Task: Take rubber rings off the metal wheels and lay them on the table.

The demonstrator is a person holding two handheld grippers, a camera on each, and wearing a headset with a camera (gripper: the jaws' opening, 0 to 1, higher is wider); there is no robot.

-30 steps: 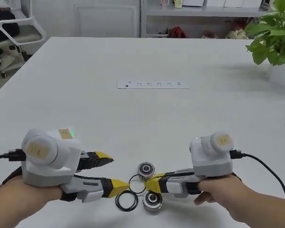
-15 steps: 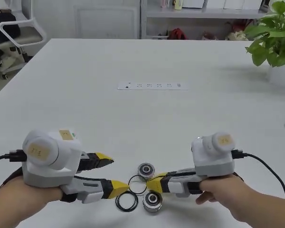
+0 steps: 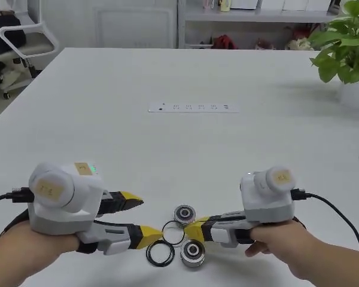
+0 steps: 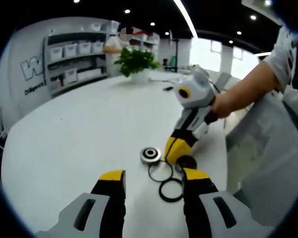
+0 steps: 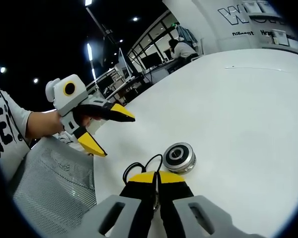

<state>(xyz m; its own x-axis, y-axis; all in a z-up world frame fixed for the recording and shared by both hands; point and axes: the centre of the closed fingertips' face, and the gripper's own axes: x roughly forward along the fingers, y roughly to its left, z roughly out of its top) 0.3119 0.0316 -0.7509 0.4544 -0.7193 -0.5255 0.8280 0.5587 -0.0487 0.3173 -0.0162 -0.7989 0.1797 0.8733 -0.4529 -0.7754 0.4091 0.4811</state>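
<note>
Two metal wheels on table, shiny rims, dark hubs: far wheel, near wheel; both bare; two black rubber rings flat beside them: thin ring between wheels, thick ring just left of near wheel; left gripper jaws wide apart, empty, rings just ahead of its tips; right gripper jaws pressed together, tip at thin ring's edge, between wheels; pinch on ring cannot tell.

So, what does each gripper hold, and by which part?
Left gripper: nothing. Right gripper is shut at the thin ring; whether it pinches the rim is unclear.
</note>
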